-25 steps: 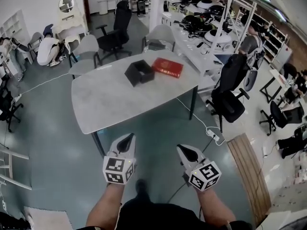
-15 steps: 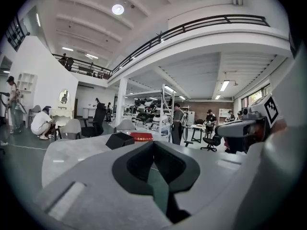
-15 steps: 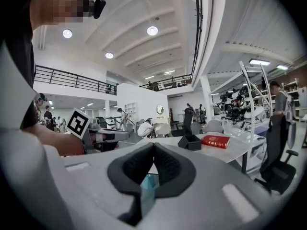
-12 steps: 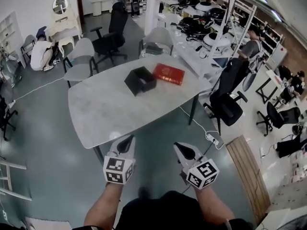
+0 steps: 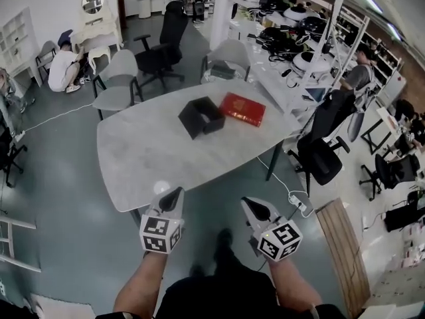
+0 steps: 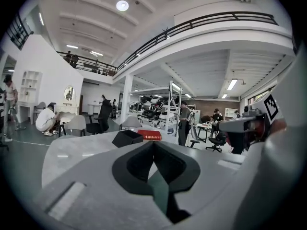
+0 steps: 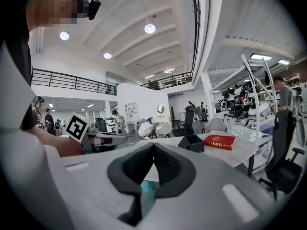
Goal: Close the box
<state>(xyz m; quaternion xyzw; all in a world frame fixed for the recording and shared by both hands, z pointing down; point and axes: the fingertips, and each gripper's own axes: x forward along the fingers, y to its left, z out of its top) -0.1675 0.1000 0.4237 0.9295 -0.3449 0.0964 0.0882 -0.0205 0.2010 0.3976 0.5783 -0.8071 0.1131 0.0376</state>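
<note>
An open black box sits on the far half of the grey table, with its red lid lying flat just to its right. Both show small in the left gripper view as box and lid, and in the right gripper view as box and lid. My left gripper and right gripper are held short of the table's near edge, both shut with nothing between the jaws, well away from the box.
Office chairs stand around the table: a black one and grey ones behind, another black one at the right. A power strip and cable lie on the floor to the right. A person crouches at the far left.
The view has drawn a little nearer to the table; the near edge now lies just ahead of both grippers. Both grippers stay shut and side by side.
</note>
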